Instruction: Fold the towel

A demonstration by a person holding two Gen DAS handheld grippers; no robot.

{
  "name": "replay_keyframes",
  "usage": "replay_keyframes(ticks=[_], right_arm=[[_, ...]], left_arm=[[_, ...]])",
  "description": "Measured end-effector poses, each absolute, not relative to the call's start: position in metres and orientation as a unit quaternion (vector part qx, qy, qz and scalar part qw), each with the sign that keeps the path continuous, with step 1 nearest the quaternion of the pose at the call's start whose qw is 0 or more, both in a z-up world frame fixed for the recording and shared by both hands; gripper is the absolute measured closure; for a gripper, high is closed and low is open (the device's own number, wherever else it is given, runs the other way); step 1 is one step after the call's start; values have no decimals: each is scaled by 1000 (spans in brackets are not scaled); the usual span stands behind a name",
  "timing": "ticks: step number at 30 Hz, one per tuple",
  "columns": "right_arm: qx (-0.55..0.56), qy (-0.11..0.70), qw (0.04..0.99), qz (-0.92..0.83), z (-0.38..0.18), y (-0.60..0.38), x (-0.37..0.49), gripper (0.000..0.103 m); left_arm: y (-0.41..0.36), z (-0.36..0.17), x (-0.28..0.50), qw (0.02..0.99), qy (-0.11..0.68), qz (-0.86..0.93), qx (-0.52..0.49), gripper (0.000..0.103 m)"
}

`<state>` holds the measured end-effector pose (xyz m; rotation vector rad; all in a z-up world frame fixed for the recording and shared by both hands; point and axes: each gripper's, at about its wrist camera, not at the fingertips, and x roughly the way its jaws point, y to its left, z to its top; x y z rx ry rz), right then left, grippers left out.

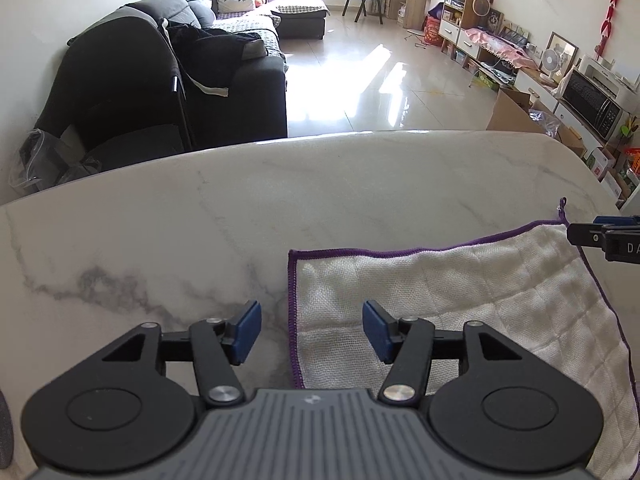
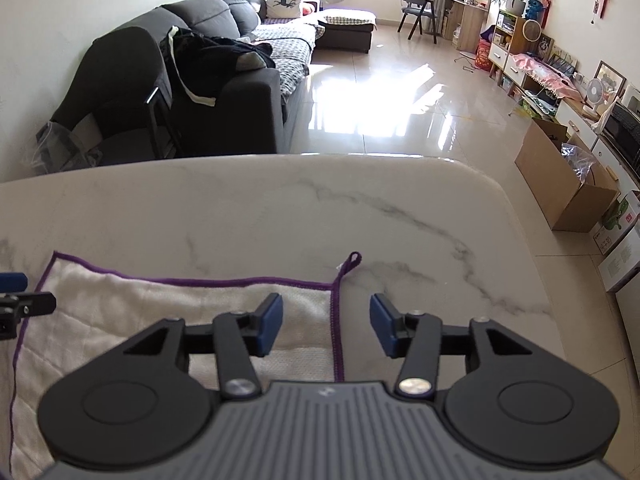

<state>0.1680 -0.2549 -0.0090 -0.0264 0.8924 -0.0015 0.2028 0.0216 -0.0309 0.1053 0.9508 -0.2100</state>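
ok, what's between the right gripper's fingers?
The towel's purple right edge runs between the open right gripper's fingers, over marble table; shown in right wrist view.

Left gripper (image 1: 312, 332), right gripper (image 2: 326, 328) (both agape)

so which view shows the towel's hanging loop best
The right wrist view: the purple loop lies whole on the marble at the towel corner, beyond the open right hand-held gripper. The left wrist view shows it small, near the frame edge.
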Motion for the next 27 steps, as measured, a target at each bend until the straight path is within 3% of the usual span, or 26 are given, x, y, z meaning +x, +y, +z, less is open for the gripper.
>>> replay_keyframes(ticks=[6,10,27], right_arm=[[-34,449,893,10,-8,-243,148,47],[-49,453,890,27,-7,-234,131,38],[-54,457,886,54,-5,-220,87,21]], left_arm=[[10,-29,181,878,461,-113,59,37],[2,-29,165,873,466,-127,64,33],[-13,-38,121,864,479,-143,60,30]])
